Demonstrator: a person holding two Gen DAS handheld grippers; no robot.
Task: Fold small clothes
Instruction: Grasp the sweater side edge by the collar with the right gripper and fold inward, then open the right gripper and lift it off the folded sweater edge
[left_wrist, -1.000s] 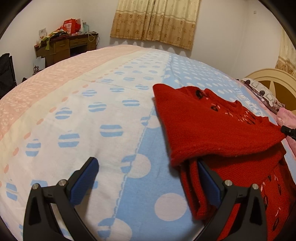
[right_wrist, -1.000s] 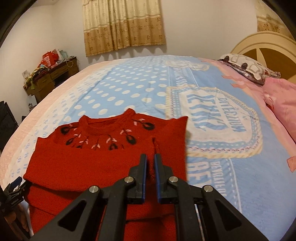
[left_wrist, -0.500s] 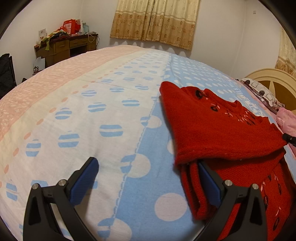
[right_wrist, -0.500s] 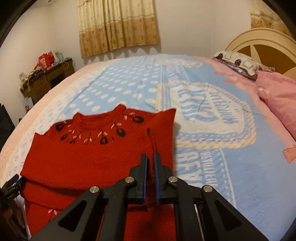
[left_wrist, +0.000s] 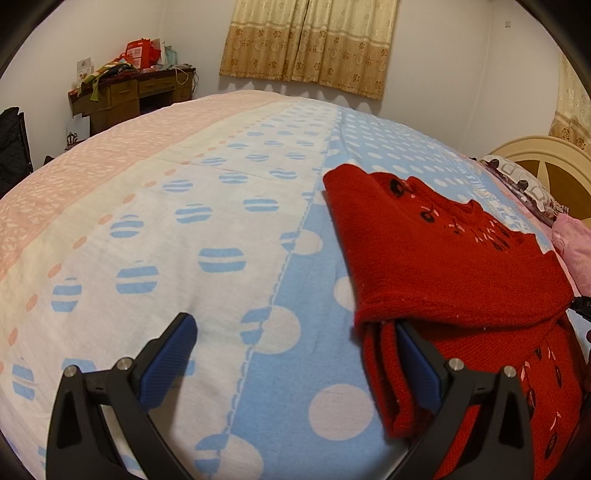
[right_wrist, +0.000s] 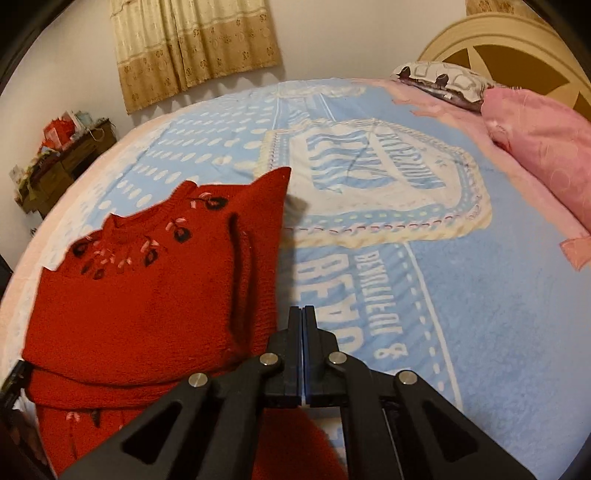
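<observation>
On the blue dotted bedspread (left_wrist: 280, 369) lies a folded red sweater (right_wrist: 147, 302); left gripper (left_wrist: 291, 354) spread wide, right gripper (right_wrist: 302, 314) clenched empty

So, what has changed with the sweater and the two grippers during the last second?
The right gripper had a pinch of the red sweater between its shut jaws; now it is shut on nothing and has shifted to the sweater's right edge, over the blanket. The folded top part has slid a little toward the right in the left wrist view. The left gripper stayed open and in place, one finger tucked under the fold.
</observation>
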